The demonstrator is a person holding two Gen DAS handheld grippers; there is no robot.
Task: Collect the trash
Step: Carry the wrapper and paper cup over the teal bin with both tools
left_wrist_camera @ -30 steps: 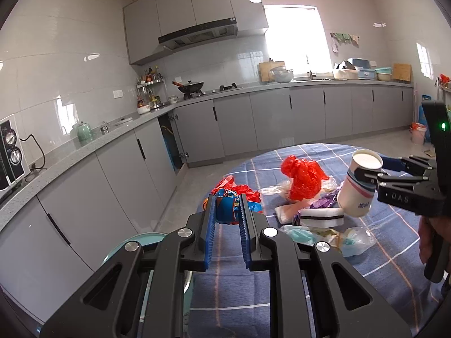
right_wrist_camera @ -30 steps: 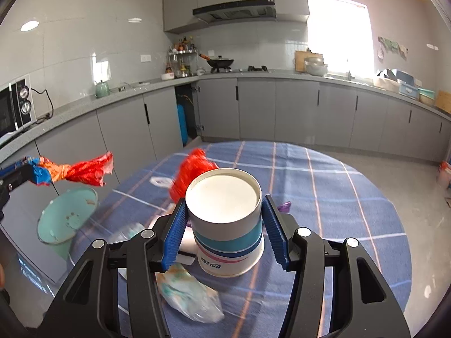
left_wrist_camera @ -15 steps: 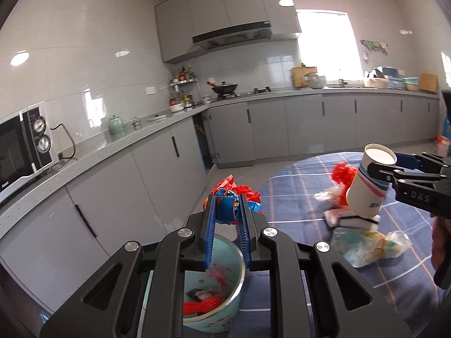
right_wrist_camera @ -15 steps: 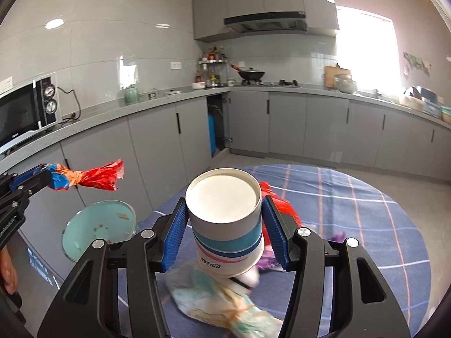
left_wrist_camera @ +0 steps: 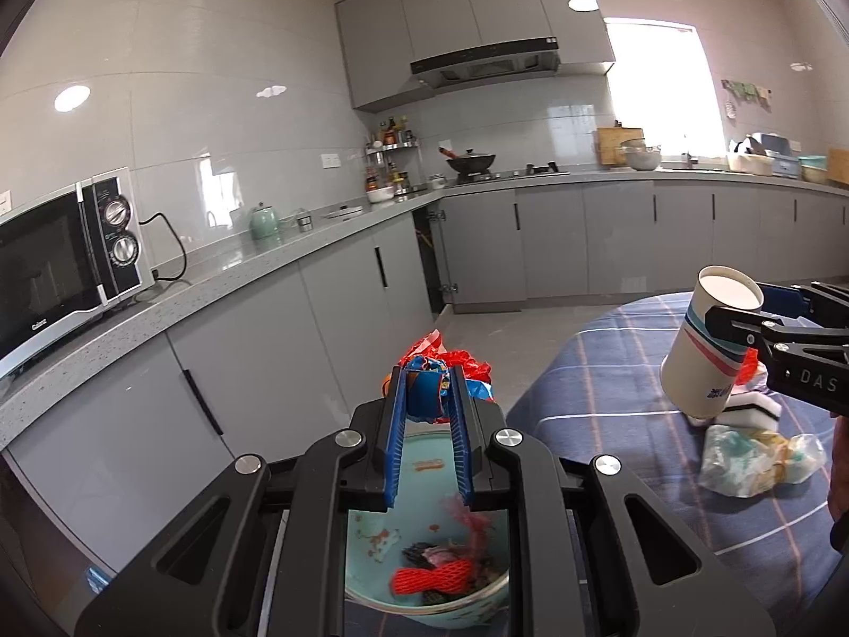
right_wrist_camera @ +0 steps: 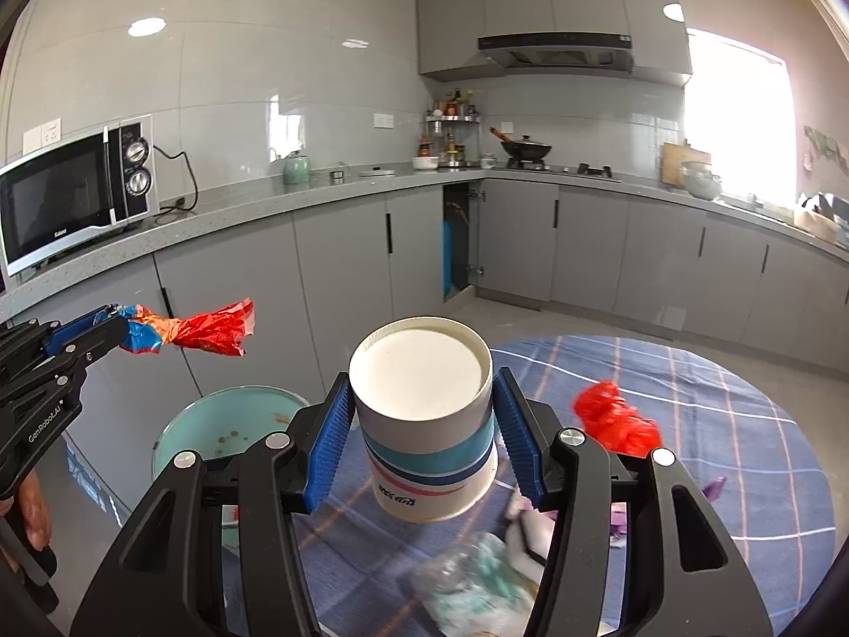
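red-and-blue foil wrapper clamped between the blue pads of the left gripper, crumpled end sticking out past the fingertips; in the right wrist view the same wrapper hangs in the air over the floor side of the bin. teal bin sits right under the left gripper, just off the left edge of the tabletop, already holding a red mesh sleeve and some dark scraps. paper cup with teal and pink stripes is gripped around its body by the right gripper, tilted, mouth toward the camera, looks empty, held above the left part of the tabletop and not yet over the bin. still lying on the blue plaid tabletop: red plastic bag toward the middle, a clear crumpled bag and a white sponge nearer the front edge, purple scrap to the right, blurry. step in hand, by my read: dropping the wrapper into the bin, cup next in line. next move calls for opening the left jaws while centred over the bin mouth, then swinging the cup leftward past the tabletop edge to above the bin before letting go. light foil may stick to a pad or flutter outside the rim.
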